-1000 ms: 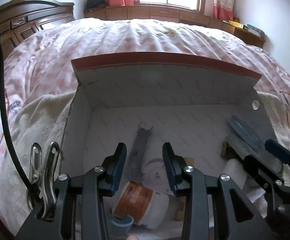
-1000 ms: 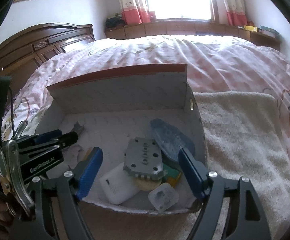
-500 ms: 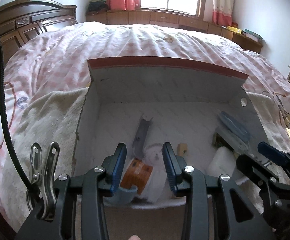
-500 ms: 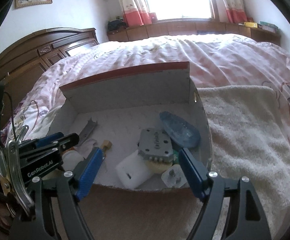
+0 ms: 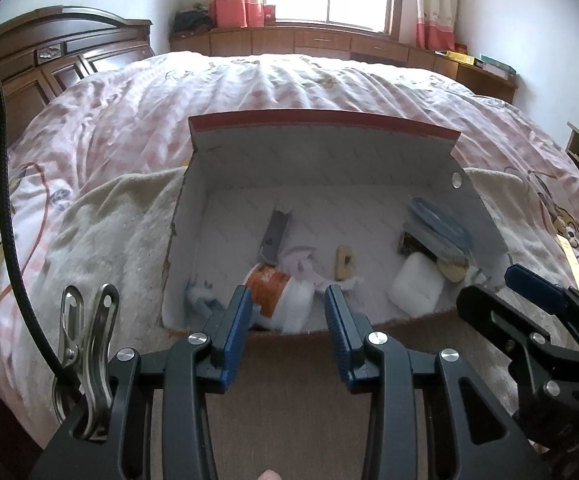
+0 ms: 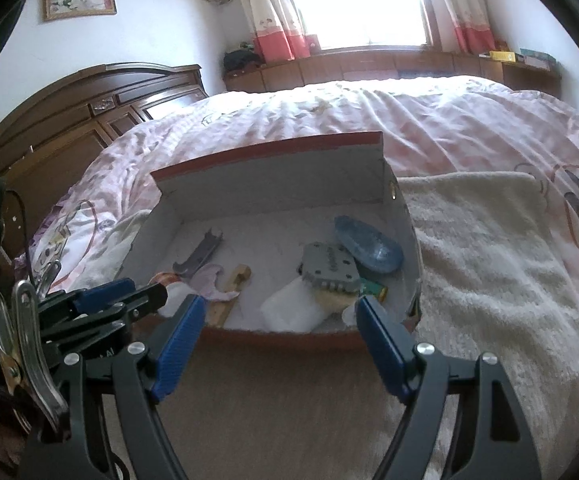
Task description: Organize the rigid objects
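An open cardboard box [image 5: 321, 160] [image 6: 273, 184] with a red-edged lid stands on a towel on the bed. Inside lie an orange-and-white bottle [image 5: 277, 296], a grey metal tool [image 5: 275, 232] [image 6: 199, 254], a small wooden piece [image 5: 344, 262] [image 6: 231, 286], a white block [image 5: 417, 286] [image 6: 293, 306], a grey perforated block [image 6: 329, 266] and a blue oval case [image 5: 437, 226] [image 6: 367, 244]. My left gripper [image 5: 287, 310] is open and empty, just in front of the box's near wall. My right gripper [image 6: 277, 320] is open and empty, also short of the near wall.
A cream towel [image 6: 489, 248] [image 5: 101, 232] lies under and around the box on a pink checked quilt [image 5: 289, 88]. A dark wooden headboard [image 6: 101, 104] stands at the left. Window cabinets [image 5: 329, 42] run along the far wall.
Both grippers have drawn back out of the box toward me; the box now sits farther away and its near wall shows. Both stay open and empty.
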Available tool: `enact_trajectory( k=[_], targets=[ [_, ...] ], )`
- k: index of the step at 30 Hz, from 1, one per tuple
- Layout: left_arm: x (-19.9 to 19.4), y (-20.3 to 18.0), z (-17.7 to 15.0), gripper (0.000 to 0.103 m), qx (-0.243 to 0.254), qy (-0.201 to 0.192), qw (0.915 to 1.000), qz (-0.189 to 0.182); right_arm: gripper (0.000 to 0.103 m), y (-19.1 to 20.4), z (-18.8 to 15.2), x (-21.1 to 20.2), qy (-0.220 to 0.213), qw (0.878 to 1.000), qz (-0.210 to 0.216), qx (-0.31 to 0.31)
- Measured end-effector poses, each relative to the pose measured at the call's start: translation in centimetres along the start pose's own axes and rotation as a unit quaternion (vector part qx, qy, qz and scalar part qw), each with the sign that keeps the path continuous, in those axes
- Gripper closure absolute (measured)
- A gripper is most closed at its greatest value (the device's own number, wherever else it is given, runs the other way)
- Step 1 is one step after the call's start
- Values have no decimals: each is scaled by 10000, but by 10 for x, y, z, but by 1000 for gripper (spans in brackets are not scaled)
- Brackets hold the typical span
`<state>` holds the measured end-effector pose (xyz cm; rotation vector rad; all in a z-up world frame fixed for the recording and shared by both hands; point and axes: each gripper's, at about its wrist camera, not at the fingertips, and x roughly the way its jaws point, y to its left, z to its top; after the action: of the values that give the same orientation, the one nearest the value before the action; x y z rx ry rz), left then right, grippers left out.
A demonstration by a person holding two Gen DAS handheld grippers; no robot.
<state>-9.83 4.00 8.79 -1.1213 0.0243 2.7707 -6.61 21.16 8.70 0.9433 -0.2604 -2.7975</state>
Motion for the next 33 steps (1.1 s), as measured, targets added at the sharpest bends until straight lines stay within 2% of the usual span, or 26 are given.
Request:
enact_trajectory(
  k=[8, 17, 33],
  targets=[
    [-20, 2, -17, 65, -50, -100, 9999, 18, 22, 6, -12, -15, -6, 10000, 3, -60],
    [-28, 2, -37, 65, -45, -9, 10000, 38, 22, 8, -30, -24, 142, 9998, -99, -109],
    [-8, 0, -57, 65, -139, 345, 9993, 24, 22, 2, -56, -10, 493, 9983, -303, -46]
  ],
)
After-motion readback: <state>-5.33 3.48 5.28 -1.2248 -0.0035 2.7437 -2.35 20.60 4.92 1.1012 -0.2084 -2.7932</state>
